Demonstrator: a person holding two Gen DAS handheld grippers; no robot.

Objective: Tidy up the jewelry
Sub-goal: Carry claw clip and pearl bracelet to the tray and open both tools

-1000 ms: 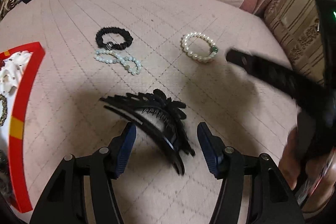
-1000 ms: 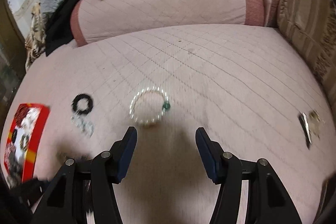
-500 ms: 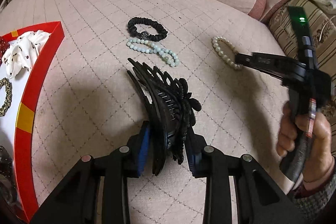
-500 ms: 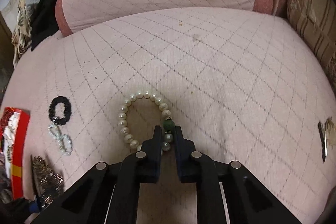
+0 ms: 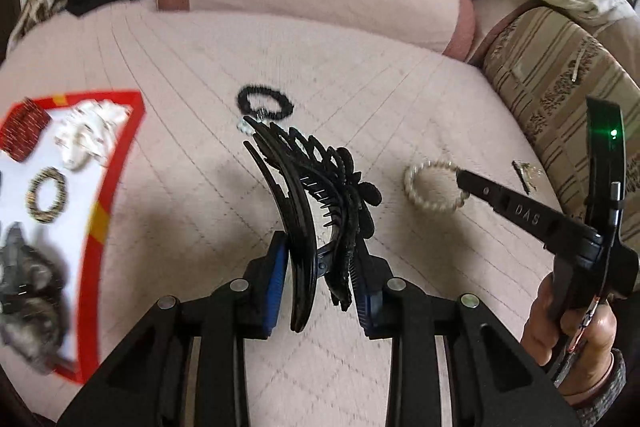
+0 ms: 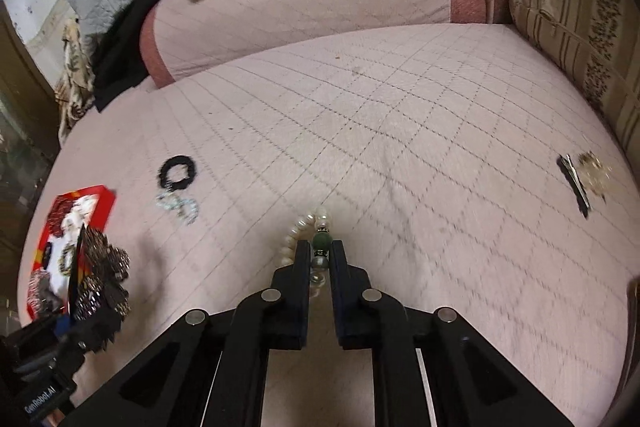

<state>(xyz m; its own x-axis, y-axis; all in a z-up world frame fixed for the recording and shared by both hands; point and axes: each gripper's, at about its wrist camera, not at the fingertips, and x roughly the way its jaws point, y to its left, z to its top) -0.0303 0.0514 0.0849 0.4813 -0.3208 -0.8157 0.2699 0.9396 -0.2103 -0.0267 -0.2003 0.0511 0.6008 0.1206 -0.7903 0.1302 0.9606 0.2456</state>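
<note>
Jewelry lay scattered on the quilted pink cushion (image 6: 400, 147), with two pieces already in the tongs. The left gripper (image 5: 320, 267) was clenched on the black hair claw (image 5: 316, 187), its blue pads pressing the hinge end while the toothed arms fanned out ahead of the tips. The right gripper (image 6: 320, 259) was clamped on the pearl bracelet (image 6: 310, 227) at its green bead; the rest of the loop drooped forward from the tips, and whether it was clear of the cushion could not be told.

The claw looked stiff, light and glossy, likely to twist if held by a single tooth, so the thick hinge end seemed the safe hold. The bracelet appeared limp and strung, probably apt to swing and to slip between round beads; gripping across the strand at one bead seemed sound.

Near the cushion's left edge sat the red-rimmed tray (image 5: 120, 155), holding a white scrunchie (image 5: 88, 135) and a beaded ring (image 5: 46, 195). A black scrunchie (image 6: 178, 171) and a pale bead bracelet (image 6: 178, 205) touched each other toward the left middle, while a hair clip (image 6: 576, 183) lay well apart near the right edge.
</note>
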